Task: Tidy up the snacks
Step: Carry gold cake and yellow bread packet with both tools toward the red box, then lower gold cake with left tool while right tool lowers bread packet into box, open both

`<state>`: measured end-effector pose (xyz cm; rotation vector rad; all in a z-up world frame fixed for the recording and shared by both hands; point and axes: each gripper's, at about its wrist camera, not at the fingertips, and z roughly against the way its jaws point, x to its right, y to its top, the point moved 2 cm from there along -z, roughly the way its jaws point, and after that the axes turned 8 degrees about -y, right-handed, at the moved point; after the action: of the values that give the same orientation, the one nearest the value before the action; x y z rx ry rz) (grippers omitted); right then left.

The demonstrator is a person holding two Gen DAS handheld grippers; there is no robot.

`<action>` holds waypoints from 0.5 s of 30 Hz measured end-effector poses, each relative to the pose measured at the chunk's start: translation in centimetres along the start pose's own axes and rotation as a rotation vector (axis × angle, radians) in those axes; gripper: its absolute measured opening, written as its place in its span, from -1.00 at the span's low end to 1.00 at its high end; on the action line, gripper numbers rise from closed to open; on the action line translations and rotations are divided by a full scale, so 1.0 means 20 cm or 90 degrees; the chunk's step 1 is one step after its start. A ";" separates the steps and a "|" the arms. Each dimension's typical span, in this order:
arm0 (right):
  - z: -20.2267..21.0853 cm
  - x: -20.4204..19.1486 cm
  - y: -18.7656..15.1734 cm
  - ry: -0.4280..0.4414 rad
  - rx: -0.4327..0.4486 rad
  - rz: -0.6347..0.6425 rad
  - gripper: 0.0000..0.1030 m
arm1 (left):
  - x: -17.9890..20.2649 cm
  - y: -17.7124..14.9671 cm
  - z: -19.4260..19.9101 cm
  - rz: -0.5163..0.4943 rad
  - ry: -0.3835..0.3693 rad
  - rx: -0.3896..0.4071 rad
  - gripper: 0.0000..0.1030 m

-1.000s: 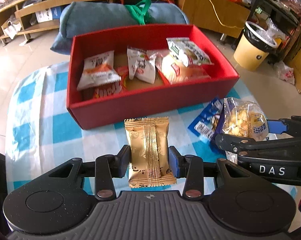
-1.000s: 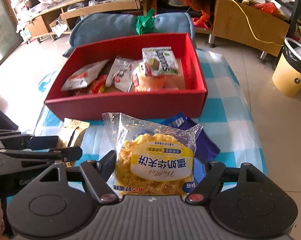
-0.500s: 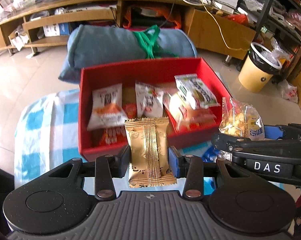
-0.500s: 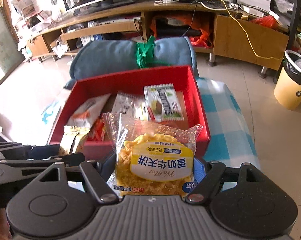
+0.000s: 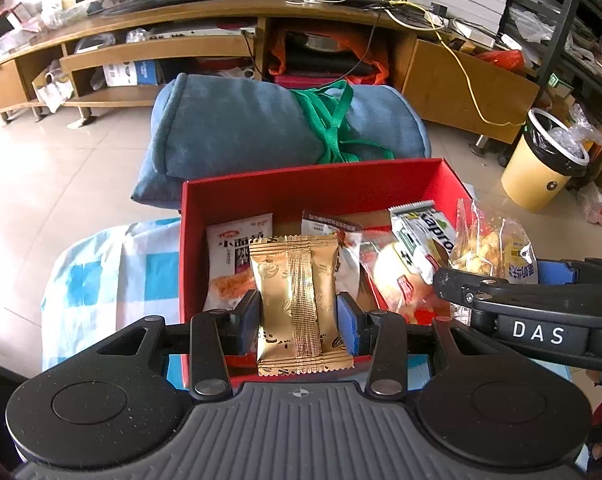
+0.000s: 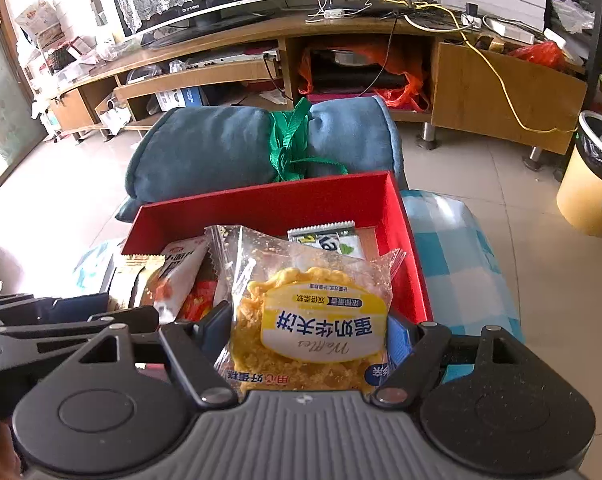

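Note:
My left gripper (image 5: 299,316) is shut on a gold foil snack pack (image 5: 297,300), held upright above the near part of the red box (image 5: 317,184). My right gripper (image 6: 311,330) is shut on a clear waffle pack (image 6: 313,312) with a yellow label, also over the red box (image 6: 405,248). In the left wrist view the right gripper (image 5: 501,284) shows at the right with the waffle pack (image 5: 489,244). In the right wrist view the left gripper (image 6: 73,312) shows at the left with the gold pack (image 6: 129,276). Several snack packs (image 5: 237,256) lie inside the box.
The box stands on a blue-and-white checked cloth (image 5: 113,280) (image 6: 461,264). Behind it lies a rolled blue cushion (image 5: 241,136) tied with green strap. A yellow waste bin (image 5: 541,168) stands on the tiled floor at the right. A wooden TV stand (image 6: 261,60) runs along the back.
Both grippers moved forward and a little up with their packs, from over the cloth in front of the box to over the box. The blue pack on the cloth has dropped out of view.

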<state>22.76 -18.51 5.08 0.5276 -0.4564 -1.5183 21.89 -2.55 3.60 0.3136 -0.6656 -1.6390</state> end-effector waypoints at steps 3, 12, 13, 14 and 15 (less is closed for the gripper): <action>-0.04 -0.01 0.02 -0.003 -0.002 0.003 0.44 | -0.02 0.01 -0.04 0.004 0.005 -0.005 -0.04; -0.15 -0.04 0.08 -0.006 -0.004 0.008 0.45 | -0.05 0.03 -0.11 0.014 0.014 -0.021 -0.04; -0.16 -0.04 0.08 -0.006 -0.006 0.009 0.45 | -0.05 0.03 -0.11 0.015 0.015 -0.022 -0.04; -0.18 -0.05 0.08 -0.007 -0.007 0.009 0.45 | -0.06 0.03 -0.12 0.017 0.016 -0.023 -0.04; -0.19 -0.05 0.08 -0.009 -0.008 0.011 0.45 | -0.06 0.04 -0.13 0.018 0.018 -0.024 -0.04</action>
<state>26.28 -17.37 3.12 0.5017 -0.4609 -1.5086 24.13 -2.00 1.80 0.2983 -0.6156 -1.6154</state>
